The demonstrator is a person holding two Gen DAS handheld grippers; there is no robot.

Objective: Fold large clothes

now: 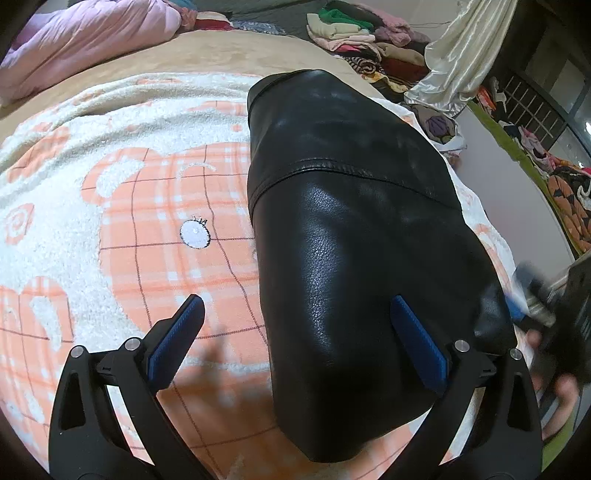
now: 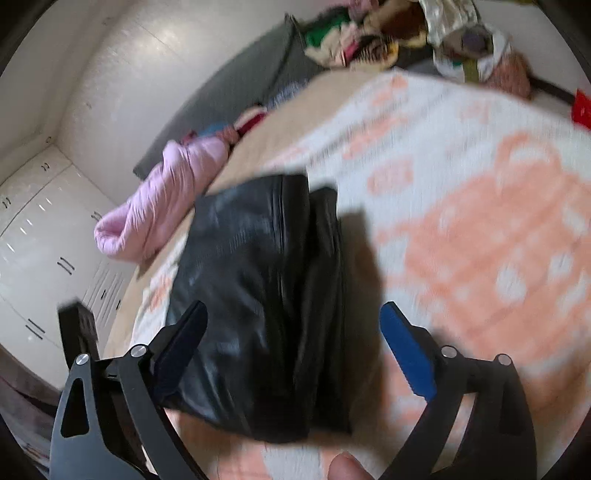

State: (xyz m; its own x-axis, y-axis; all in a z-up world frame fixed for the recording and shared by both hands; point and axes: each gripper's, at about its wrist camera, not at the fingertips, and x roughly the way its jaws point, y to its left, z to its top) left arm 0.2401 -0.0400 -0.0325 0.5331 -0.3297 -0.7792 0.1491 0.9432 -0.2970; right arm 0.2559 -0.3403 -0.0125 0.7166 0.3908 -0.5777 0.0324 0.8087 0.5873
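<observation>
A black leather garment [image 1: 343,229] lies folded into a long thick bundle on the orange-and-white blanket [image 1: 129,206]. My left gripper [image 1: 295,314] hovers over the bundle's near left edge, jaws wide open, nothing pinched; its right finger [image 1: 417,343] is above the leather, its left one above the blanket. The right wrist view is blurred: the same black bundle [image 2: 258,302] lies under my right gripper [image 2: 293,314], whose jaws stand wide apart above it with no cloth caught between the pads. The right gripper [image 1: 535,310] shows as a blur at the left view's right edge, with a hand.
A pink quilt [image 1: 85,40] lies at the bed's far left. Piles of mixed clothes [image 1: 354,33] and a cream satin cloth [image 1: 458,55] sit beyond the bed's far end. White cabinets [image 2: 44,229] stand beside the bed. A fingertip [image 2: 345,467] shows at the bottom.
</observation>
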